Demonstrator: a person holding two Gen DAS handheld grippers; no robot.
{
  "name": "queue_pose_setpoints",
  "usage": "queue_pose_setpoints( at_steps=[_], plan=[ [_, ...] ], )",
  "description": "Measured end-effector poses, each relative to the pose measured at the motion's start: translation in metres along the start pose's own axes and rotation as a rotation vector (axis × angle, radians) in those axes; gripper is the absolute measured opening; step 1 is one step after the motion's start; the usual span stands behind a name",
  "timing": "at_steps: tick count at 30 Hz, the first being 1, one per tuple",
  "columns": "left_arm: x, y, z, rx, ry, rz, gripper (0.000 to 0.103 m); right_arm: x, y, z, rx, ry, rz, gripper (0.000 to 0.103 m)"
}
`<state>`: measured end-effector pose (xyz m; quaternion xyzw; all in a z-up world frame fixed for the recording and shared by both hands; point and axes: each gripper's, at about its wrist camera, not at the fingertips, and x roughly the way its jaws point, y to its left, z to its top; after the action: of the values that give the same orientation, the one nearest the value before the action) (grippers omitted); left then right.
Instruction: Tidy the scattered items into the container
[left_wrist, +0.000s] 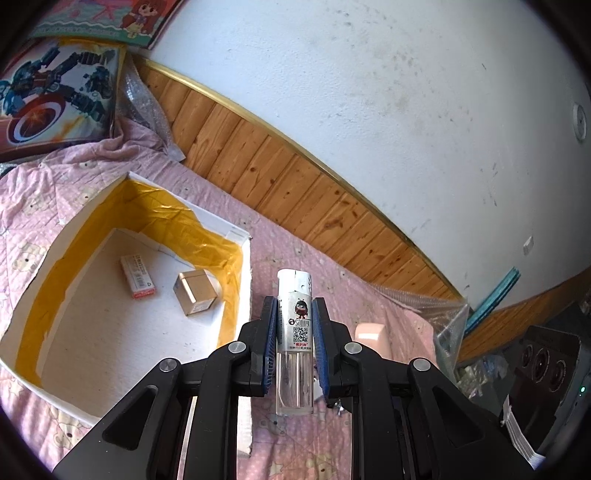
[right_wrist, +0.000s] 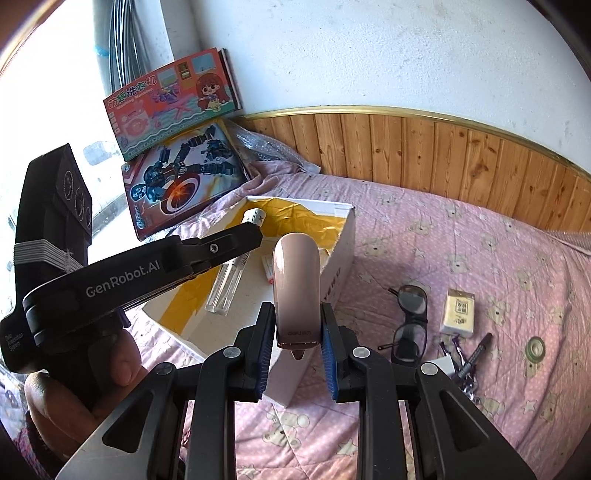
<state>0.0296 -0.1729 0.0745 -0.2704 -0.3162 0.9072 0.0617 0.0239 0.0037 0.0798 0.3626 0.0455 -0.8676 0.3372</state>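
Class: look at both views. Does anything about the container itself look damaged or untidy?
Yes. The white box has yellow tape lining its inner walls, wrinkled, with ragged torn edges that leave bare white patches. The small brown box and red-ended carton inside look intact.

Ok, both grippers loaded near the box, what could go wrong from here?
1. The left gripper sits over the box just left of the right gripper; dropping together could make them collide.
2. The lighter is glossy and pinched mid-body; it may slip outside the wall.
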Motion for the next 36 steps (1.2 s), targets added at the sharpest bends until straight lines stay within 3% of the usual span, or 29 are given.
queue_pose_setpoints(
  at_steps=[11, 20, 36],
  plan=[
    [-0.003, 0.038, 0.019, -0.090, -0.015, 0.017, 0.019, 0.019, 0.025, 0.017, -0.047, 0.012, 0.009, 0.025],
    [0.013, 0.064, 0.025, -0.153, 0.029, 0.063, 0.019, 0.040, 0.035, 0.028, -0.072, 0.030, 0.008, 0.025],
    [0.051, 0.104, 0.023, -0.243, 0.160, 0.208, 0.019, 0.086, 0.036, 0.049, -0.078, 0.098, 0.025, 0.025]
  ],
)
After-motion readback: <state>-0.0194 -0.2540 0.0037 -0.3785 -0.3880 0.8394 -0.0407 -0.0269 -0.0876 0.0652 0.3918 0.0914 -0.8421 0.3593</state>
